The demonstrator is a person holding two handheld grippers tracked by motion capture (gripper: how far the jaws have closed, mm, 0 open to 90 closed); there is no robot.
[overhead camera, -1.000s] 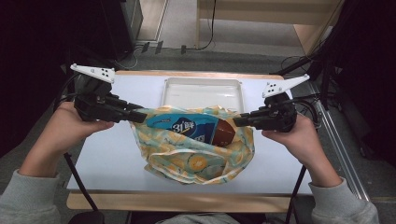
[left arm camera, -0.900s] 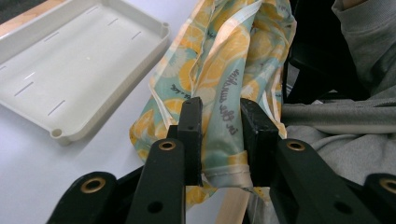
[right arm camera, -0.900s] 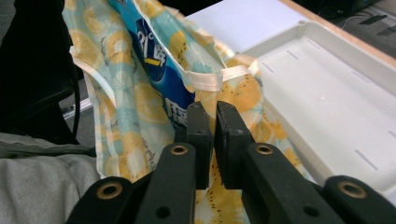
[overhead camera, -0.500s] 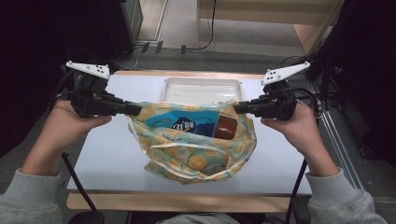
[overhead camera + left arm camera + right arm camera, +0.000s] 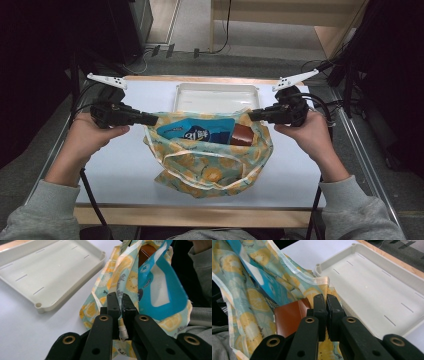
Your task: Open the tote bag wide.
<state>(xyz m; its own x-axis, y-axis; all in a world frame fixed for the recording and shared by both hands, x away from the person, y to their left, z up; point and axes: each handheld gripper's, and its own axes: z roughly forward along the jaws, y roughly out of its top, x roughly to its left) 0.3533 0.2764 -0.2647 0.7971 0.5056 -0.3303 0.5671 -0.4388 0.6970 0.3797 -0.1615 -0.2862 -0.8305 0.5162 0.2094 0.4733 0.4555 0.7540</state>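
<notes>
Dark room and grey floor surround a pale surface [image 5: 120, 170] with a wooden edge. On it, toward the far side, lies a white tray [image 5: 216, 96], shallow, with small slots in its floor. Just near of the tray sits a bag [image 5: 210, 167] printed with lemon slices on pale teal, its mouth pulled wide between two hands.

At the left, the left gripper [image 5: 150, 119] has its fingers [image 5: 113, 305] clamped on the bag's left rim; a white-edged fold of the fabric runs between them in the left gripper view. They have just been closing on that rim. At the right, the right gripper [image 5: 254, 115] has its fingers [image 5: 320, 305] pressed together on the bag's right rim, the hem pinched between them.

Inside the open bag lie a blue packet [image 5: 197, 131] with white lettering, toward the left and middle, and a brown box [image 5: 241, 135] at the right, touching the packet. The bag's near part rests crumpled on the surface, its handle loop [image 5: 200, 153] lying across the front. Grey sleeves [image 5: 35, 210] come in from the near edge.
</notes>
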